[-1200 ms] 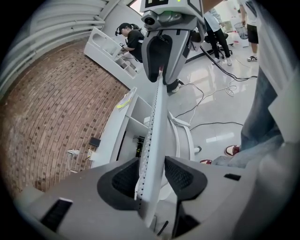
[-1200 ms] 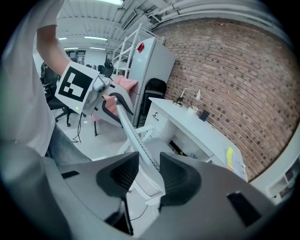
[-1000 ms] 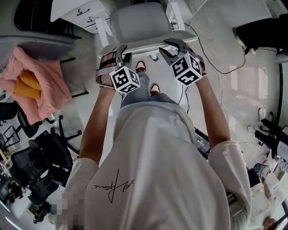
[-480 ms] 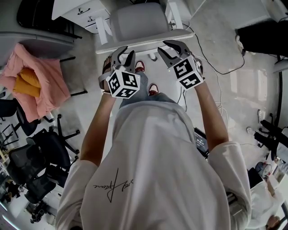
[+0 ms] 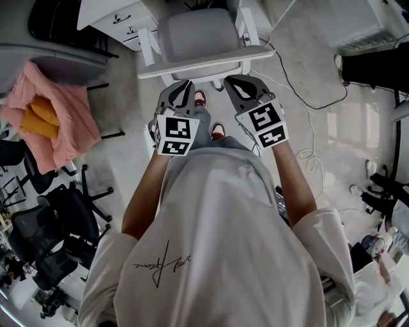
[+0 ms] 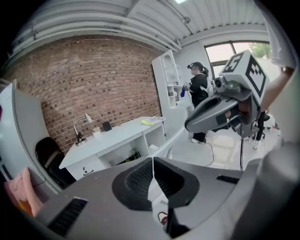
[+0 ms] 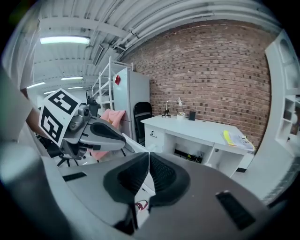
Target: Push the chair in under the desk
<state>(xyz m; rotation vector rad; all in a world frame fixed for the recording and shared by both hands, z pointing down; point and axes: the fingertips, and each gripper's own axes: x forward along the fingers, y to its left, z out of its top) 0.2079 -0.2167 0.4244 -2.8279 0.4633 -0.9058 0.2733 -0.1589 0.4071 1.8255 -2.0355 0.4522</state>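
Observation:
The chair has a grey seat [image 5: 190, 29] and a white back rail [image 5: 204, 62]. It stands at the top of the head view, in front of the white desk [image 5: 108, 14]. My left gripper [image 5: 183, 89] and right gripper [image 5: 232, 85] hover side by side just short of the rail, apart from it. Both sets of jaws have just been closing and now stand shut with nothing between them. In the left gripper view my left gripper [image 6: 152, 161] points over the rail [image 6: 176, 138] at the desk [image 6: 112, 145]. In the right gripper view my right gripper [image 7: 147, 157] faces the desk [image 7: 197, 129].
A pink cloth [image 5: 48, 118] lies over a grey surface at the left. Black office chairs [image 5: 57, 236] crowd the lower left. Cables [image 5: 307, 96] run over the floor at the right. A person [image 6: 199, 89] stands far off by white shelves. My shoes [image 5: 201, 97] are below the rail.
Both grippers have drawn back from the chair's back rail toward my body and risen a little. Their jaws went from open to shut. The left gripper has rolled.

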